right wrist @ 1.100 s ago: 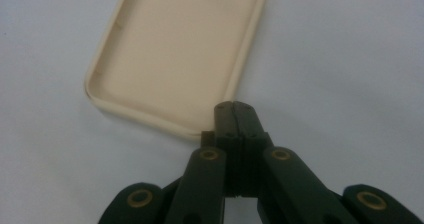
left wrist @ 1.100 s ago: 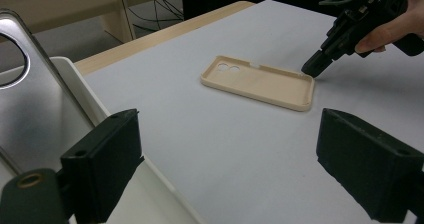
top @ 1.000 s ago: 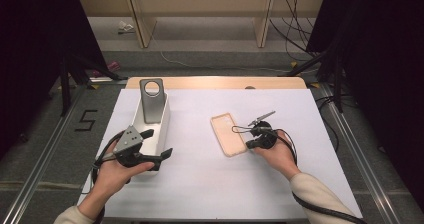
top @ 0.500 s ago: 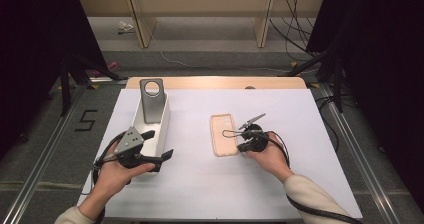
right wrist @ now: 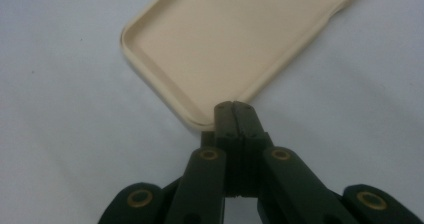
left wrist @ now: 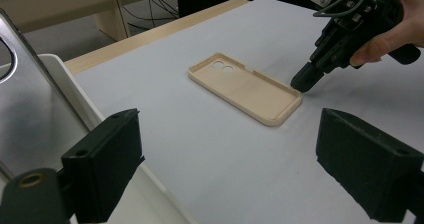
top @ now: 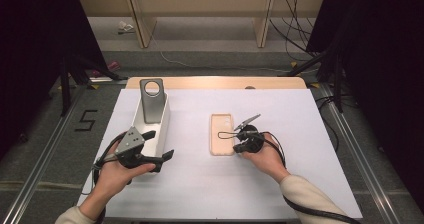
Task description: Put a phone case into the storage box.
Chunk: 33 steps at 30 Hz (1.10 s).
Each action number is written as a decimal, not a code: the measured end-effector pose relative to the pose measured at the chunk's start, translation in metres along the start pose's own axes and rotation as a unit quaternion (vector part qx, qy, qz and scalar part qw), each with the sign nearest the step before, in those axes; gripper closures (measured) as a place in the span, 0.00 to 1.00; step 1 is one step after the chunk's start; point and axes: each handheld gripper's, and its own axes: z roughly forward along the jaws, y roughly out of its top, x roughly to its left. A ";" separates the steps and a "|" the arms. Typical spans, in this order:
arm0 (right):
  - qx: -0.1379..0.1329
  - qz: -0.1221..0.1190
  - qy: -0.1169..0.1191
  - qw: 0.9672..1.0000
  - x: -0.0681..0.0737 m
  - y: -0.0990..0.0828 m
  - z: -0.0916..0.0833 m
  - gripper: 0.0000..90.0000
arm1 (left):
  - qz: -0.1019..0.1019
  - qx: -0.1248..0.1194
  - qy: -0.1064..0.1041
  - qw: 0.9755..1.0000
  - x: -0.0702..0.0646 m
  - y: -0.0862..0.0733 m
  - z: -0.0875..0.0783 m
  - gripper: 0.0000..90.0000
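Left gripper (top: pixel 159 146): held in the person's left hand (top: pixel 116 173) at the near left of the table, its two black jaws spread wide with nothing between them. In the left gripper view the jaws frame bare table surface, one beside the rim of the tray.

Right gripper (top: pixel 237 142): held in the person's right hand (top: pixel 265 156) at the near middle right, jaws pressed fully together and gripping nothing. In the left gripper view (left wrist: pixel 302 83) its closed tip points down at the table, just beside a near corner of the case.

Contact: in the right gripper view (right wrist: pixel 233 107) the closed tip meets the rounded near corner of the case; whether it actually presses on the rim or only sits against it I cannot tell from this angle.

Beige rectangular phone case (top: pixel 222 133): lies flat on the table, hollow side up, in the middle, between the two grippers. Its camera cut-out is at the far end (left wrist: pixel 244 86). The raised rim shows clearly in the right gripper view (right wrist: pixel 210 39).

White oblong plastic tray (top: pixel 161 129): at the left, its long side running away from the person, its near end right by the left gripper.

Grey metal plate with a round hole (top: pixel 152 100): stands leaning in the far end of the tray.

White table top (top: pixel 310 149): covers the work surface; a strip of pale wood shows along its far edge.
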 end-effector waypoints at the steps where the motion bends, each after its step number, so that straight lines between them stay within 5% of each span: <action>1: 0.001 0.000 0.000 1.000 0.001 0.000 0.000 1.00 | 0.001 0.000 0.000 1.000 0.000 0.000 0.000 0.12; 11: -0.001 -0.007 0.003 1.000 0.004 0.002 0.002 1.00 | 0.001 0.002 0.000 1.000 0.000 0.000 0.000 0.12; 15: -0.005 -0.017 -0.004 1.000 0.004 0.003 0.000 0.88 | 0.002 0.001 -0.001 1.000 0.000 0.000 0.000 0.12; 20: -0.026 -0.060 -0.030 0.997 0.003 0.008 -0.010 0.59 | 0.002 0.001 -0.002 1.000 0.000 0.000 0.000 0.12; 24: -0.037 -0.129 -0.053 0.989 0.008 0.014 -0.015 0.41 | 0.001 0.000 -0.002 1.000 -0.001 0.000 0.000 0.12; 26: -0.030 -0.174 -0.056 0.983 0.012 0.017 -0.017 0.35 | 0.001 0.001 -0.003 1.000 -0.001 0.000 0.001 0.12; 33: 0.013 -0.267 -0.068 0.961 0.028 0.025 -0.012 0.32 | 0.003 0.002 -0.004 1.000 -0.001 0.000 0.001 0.12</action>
